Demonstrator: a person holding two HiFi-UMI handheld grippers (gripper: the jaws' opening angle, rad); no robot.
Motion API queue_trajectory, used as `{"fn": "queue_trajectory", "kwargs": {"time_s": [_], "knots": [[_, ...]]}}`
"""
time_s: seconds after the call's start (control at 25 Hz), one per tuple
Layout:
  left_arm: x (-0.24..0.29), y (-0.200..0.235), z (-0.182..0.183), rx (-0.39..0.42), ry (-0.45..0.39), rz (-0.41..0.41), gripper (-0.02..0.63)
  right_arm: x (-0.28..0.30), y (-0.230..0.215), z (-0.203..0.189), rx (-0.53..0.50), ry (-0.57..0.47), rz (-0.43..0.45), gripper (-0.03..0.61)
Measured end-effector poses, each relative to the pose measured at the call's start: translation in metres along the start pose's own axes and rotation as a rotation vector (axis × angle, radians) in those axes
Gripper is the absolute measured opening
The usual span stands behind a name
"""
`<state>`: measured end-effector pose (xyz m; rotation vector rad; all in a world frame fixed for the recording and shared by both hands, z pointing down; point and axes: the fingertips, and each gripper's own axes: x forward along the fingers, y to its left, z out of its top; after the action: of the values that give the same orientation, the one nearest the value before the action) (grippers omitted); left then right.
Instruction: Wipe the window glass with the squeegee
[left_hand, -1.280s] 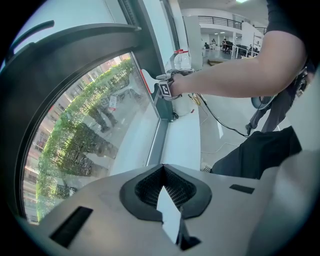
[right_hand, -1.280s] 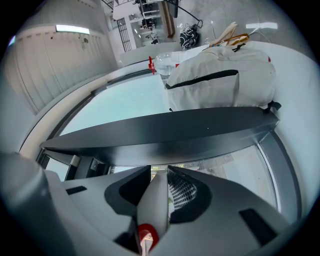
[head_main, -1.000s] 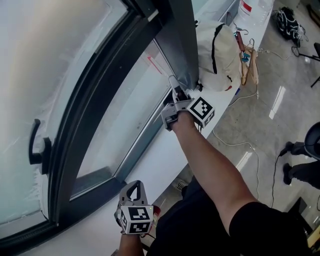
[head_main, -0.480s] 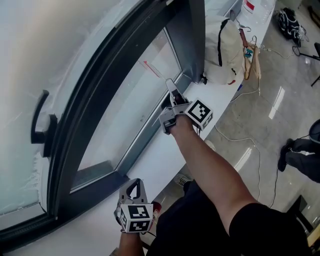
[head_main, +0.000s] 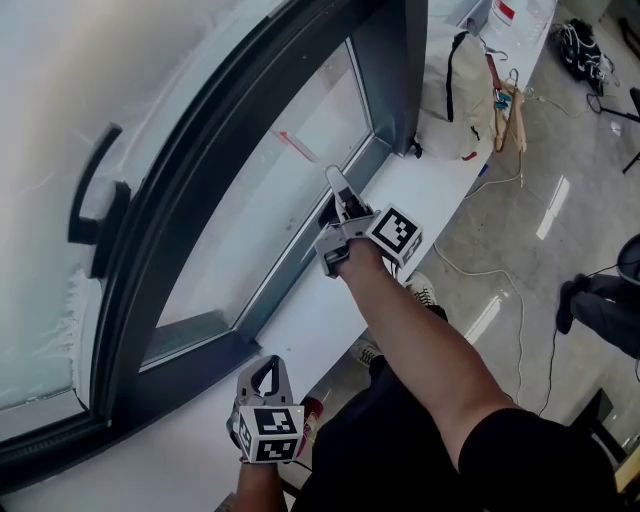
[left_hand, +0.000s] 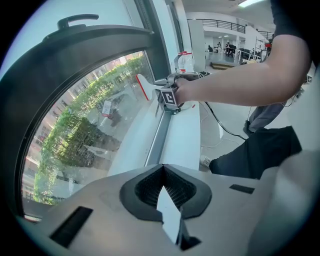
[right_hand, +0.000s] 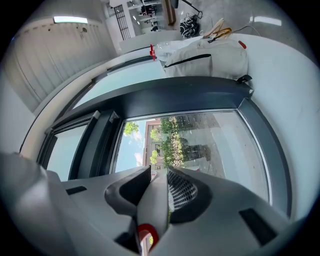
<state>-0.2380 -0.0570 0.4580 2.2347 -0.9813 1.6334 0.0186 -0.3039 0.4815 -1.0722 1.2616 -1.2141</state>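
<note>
My right gripper (head_main: 337, 203) is shut on the white handle of the squeegee (head_main: 295, 146). Its red-edged blade lies against the lower window glass (head_main: 250, 230), left of the dark upright frame post. In the right gripper view the white handle (right_hand: 154, 200) sits clamped between the jaws, with a red part at its base, and the glass (right_hand: 200, 145) is straight ahead. The left gripper view shows the squeegee (left_hand: 144, 85) on the pane beside the right hand. My left gripper (head_main: 266, 384) hangs low by the sill, shut and holding nothing.
A dark window handle (head_main: 95, 205) sticks out of the curved frame at left. The white sill (head_main: 330, 310) runs under the glass. A cream bag (head_main: 455, 85) and wooden hangers (head_main: 510, 100) lie at its far end. A cable trails over the floor; a person's legs (head_main: 600, 310) show at right.
My right gripper has slid the squeegee leftward along the lower glass, away from the upright frame post. The left gripper has stayed put.
</note>
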Motion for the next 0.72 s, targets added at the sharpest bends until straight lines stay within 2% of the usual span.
{"fn": "queue_trajectory", "kwargs": {"time_s": [0.72], "knots": [[-0.011, 0.008, -0.065, -0.013, 0.004, -0.013, 0.0, -0.042, -0.01, -0.11, 0.036, 0.085, 0.017, 0.092]]}}
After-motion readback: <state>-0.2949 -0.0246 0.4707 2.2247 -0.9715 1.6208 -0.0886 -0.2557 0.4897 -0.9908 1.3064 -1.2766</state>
